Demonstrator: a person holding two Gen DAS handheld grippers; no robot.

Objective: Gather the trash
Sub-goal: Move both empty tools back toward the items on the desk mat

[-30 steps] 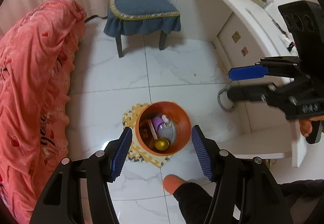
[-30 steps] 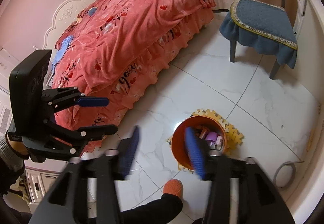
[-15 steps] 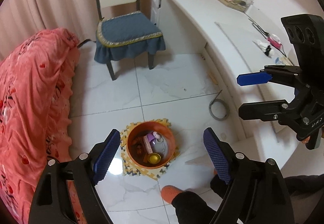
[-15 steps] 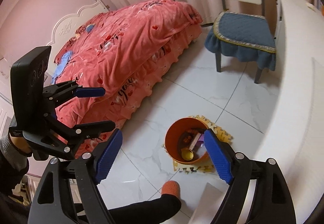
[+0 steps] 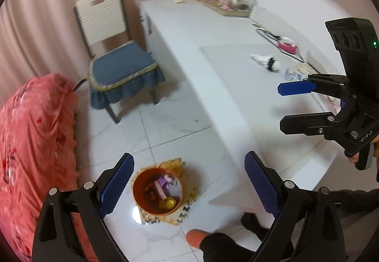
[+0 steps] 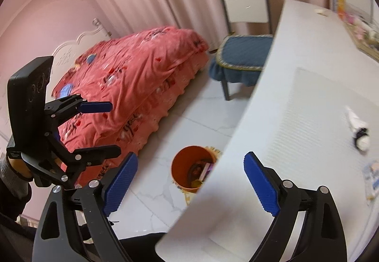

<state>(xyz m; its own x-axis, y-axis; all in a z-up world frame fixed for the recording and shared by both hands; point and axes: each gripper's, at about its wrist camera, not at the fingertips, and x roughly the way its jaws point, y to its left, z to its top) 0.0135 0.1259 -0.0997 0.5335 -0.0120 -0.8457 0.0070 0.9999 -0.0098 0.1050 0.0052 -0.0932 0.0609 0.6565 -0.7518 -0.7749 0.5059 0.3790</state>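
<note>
An orange bin (image 5: 138, 200) with several pieces of trash inside stands on the floor beside the white desk (image 5: 213, 77); the desk edge hides part of the bin (image 6: 181, 167) in the right wrist view. On the desk top lie a crumpled white and black scrap (image 5: 265, 60) (image 6: 357, 126) and a pale blue wrapper (image 5: 292, 74) (image 6: 373, 176). My left gripper (image 5: 189, 160) (image 6: 115, 129) hangs high above the bin, its jaws opening, nothing between them. My right gripper (image 6: 190, 157) (image 5: 279, 105) is over the desk's edge, its jaws also opening and empty.
A chair with a blue cushion (image 5: 123, 67) stands at the desk's far end. A bed with a red cover (image 6: 142, 77) fills the left. A foam mat (image 5: 165, 217) lies under the bin. A person's foot in an orange sock (image 5: 195, 237) is near it. A tray of items (image 5: 227, 3) sits far back on the desk.
Both grippers have risen away from the bin and swung toward the desk, whose top has come into view. Both pairs of jaws have spread much wider.
</note>
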